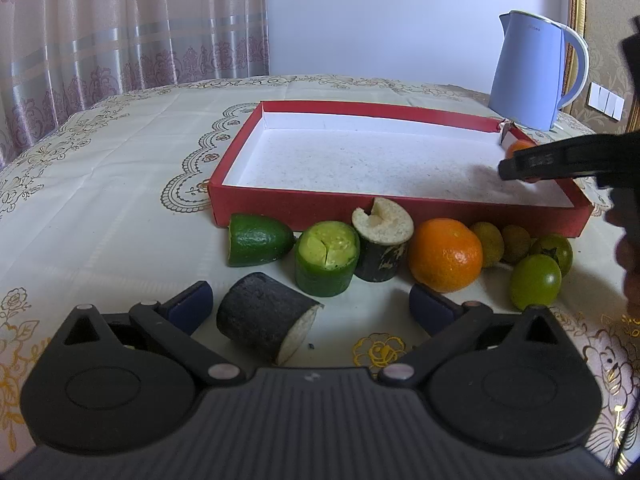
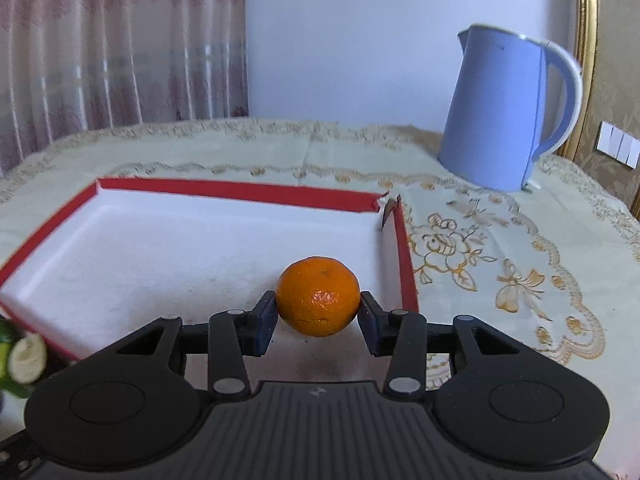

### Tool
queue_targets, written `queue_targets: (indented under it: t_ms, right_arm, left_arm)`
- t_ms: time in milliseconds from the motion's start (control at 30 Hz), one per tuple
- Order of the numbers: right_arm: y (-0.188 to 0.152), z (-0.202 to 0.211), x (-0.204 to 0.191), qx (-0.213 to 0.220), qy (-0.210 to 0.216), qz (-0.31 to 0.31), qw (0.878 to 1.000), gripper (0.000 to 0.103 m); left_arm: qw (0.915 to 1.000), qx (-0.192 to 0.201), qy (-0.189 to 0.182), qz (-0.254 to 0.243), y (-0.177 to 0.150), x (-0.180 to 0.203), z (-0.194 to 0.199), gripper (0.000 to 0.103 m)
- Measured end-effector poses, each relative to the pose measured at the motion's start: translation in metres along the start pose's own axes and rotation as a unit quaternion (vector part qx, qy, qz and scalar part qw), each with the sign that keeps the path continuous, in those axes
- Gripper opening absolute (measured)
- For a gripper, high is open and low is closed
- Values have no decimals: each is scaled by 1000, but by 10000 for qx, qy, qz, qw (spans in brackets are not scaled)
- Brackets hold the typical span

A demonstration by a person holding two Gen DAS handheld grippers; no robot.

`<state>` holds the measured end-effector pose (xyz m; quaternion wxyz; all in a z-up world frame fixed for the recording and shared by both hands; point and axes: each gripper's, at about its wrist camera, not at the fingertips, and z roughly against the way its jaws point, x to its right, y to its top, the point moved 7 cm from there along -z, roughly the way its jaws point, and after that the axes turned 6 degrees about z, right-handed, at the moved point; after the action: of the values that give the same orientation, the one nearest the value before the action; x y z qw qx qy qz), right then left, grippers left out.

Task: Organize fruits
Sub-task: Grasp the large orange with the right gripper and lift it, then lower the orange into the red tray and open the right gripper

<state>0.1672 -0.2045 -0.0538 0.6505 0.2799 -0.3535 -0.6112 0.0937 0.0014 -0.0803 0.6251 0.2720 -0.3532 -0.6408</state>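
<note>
Since the fruits must end up gathered in one place, the notes go view by view.

Left wrist view:
Left tool (image 1: 310,304): pads wide apart, holding nothing, a dark cut piece (image 1: 266,316) lying between them, likely the next pick.
Loose fruit: large orange (image 1: 446,254), green cut pieces and small green fruits in a row on the bench (image 1: 100,200), at 6 o'clock of the red box (image 1: 280,206).

Right wrist view:
Right tool (image 2: 318,314): clamped on a small orange (image 2: 318,296).
Small orange: over the box floor, toward 4 o'clock, near the right wall; judged ready to set down.
Kettle (image 2: 500,112): 1 o'clock, well apart.
</note>
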Motion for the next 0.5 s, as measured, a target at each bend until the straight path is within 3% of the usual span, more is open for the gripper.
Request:
queue_targets:
  t_ms: [100, 300, 400, 500]
  right_arm:
    - [-5, -11, 0, -196, 74, -69, 9998, 43]
    - [-4, -12, -1, -153, 52, -18, 9999, 47]
    - [-5, -10, 0, -142, 102, -52, 9998, 63]
    - [-3, 7, 2, 149, 2, -26, 9999, 82]
  left_arm:
    - [10000, 1, -2, 2, 0, 0, 0, 103]
    - [10000, 2, 0, -1, 0, 0, 0, 103]
    - [10000, 4, -2, 2, 0, 0, 0, 103]
    - [10000, 4, -2, 2, 0, 0, 0, 103]
